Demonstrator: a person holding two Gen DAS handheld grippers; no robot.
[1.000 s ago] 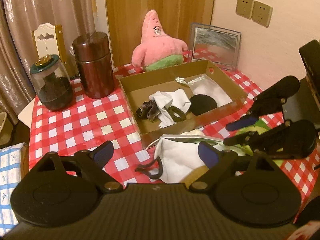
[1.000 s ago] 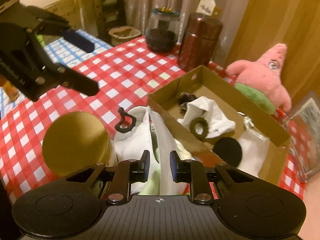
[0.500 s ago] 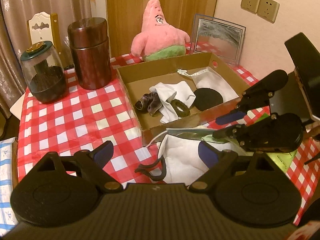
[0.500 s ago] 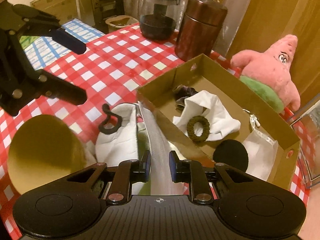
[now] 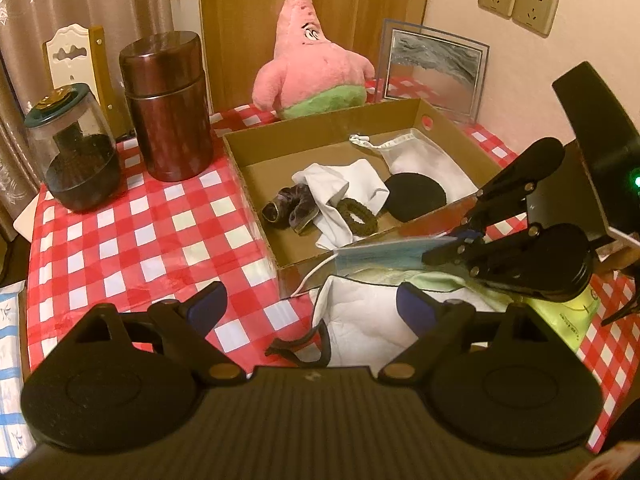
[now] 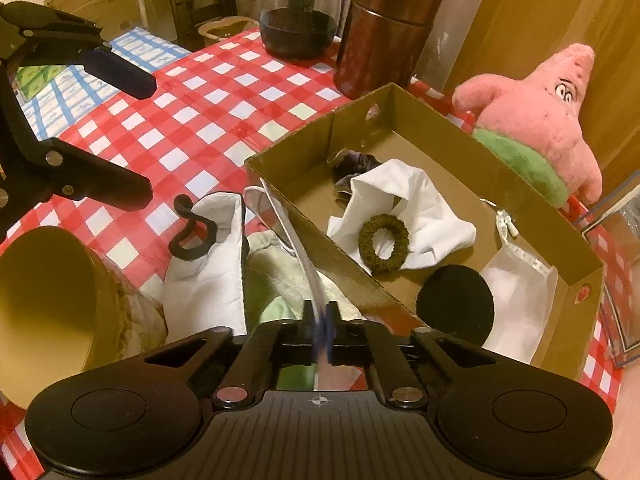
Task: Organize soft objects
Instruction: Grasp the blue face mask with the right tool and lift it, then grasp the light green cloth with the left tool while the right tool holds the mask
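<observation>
Right wrist view: right gripper [image 6: 320, 330] is clenched on the blue face mask [image 5: 384, 254], just outside the cardboard box's [image 5: 256, 196] near wall. Lift clear before swinging over. Left gripper [image 5: 310, 306] hangs released.

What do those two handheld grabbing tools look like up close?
Both the left gripper and the right gripper are matte black plastic with a ribbed body, two round discs, silver pivot screws and slim linkage arms. The jaws carry dark blue pads. A small crosshair mark sits on each body.
</observation>
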